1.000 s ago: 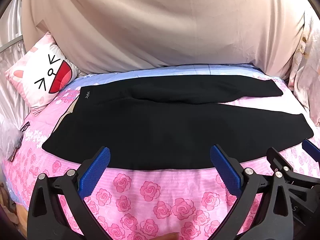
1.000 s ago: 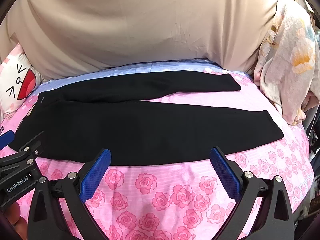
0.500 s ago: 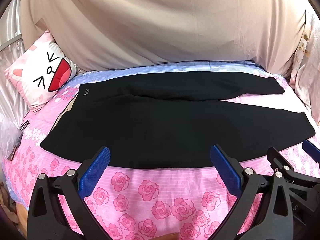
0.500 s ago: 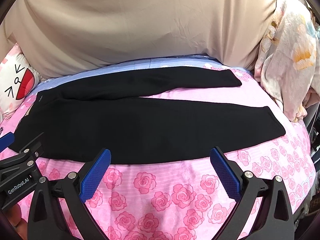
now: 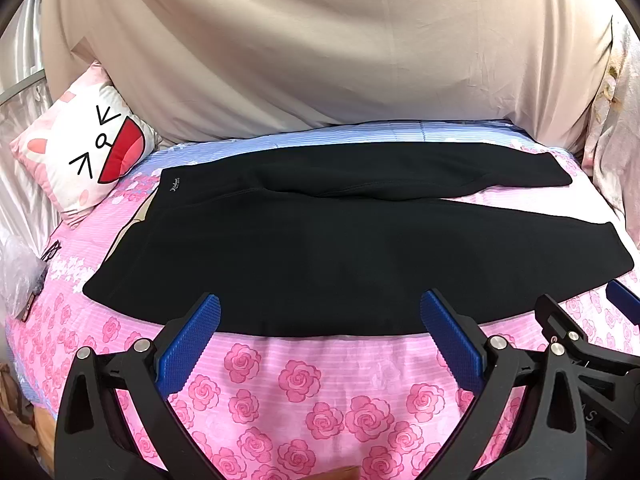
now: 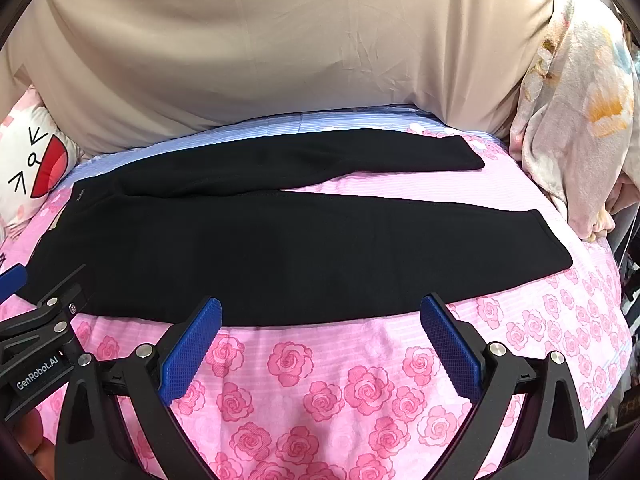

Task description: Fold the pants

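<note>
1. Presently the black pants (image 5: 352, 256) are lying spread flat across the pink rose-print bedsheet (image 5: 304, 384), with the waistband toward the left and both legs running out to the right.
2. Their far leg is lying angled away from the near leg, so a wedge of pink sheet is showing between the two leg ends on the right.
3. The left gripper (image 5: 320, 312) is hovering over the near edge of the pants, its blue-padded fingers (image 5: 188, 344) standing wide apart and pinching nothing.
4. The right gripper (image 6: 320, 312) is likewise hanging over the near edge further right, its jaws spread wide and holding nothing.
5. A cartoon-face pillow (image 5: 86, 152) is leaning at the left, near the waistband.
6. A beige cloth (image 5: 320, 48) is hanging behind the bed, and a floral blanket (image 6: 576, 112) is sitting bunched at the right.
</note>
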{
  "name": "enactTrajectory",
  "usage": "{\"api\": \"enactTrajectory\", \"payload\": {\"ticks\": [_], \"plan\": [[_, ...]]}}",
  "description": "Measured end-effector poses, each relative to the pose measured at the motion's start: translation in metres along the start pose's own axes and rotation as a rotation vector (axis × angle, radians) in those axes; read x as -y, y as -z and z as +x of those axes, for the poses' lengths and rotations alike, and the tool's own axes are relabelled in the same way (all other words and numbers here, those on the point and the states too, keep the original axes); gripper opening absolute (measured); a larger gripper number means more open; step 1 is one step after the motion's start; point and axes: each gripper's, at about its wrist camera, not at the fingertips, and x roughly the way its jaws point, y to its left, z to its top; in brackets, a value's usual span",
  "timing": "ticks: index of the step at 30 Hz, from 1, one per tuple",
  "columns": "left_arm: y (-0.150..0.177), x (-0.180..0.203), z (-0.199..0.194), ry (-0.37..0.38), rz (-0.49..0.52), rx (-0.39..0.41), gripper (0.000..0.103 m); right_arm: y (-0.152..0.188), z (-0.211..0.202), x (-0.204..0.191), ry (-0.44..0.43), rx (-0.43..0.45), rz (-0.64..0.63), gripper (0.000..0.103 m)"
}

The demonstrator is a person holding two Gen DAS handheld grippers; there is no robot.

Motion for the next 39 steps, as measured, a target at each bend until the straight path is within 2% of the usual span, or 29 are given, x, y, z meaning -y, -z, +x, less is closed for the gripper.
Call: {"api": "enactTrajectory", "payload": {"ticks": [39], "plan": [[-0.005, 0.003, 0.016, -0.01, 0.009, -0.028, 0.098, -0.004, 0.014, -0.008, 0.009, -0.041, 0.008, 0.098]]}}
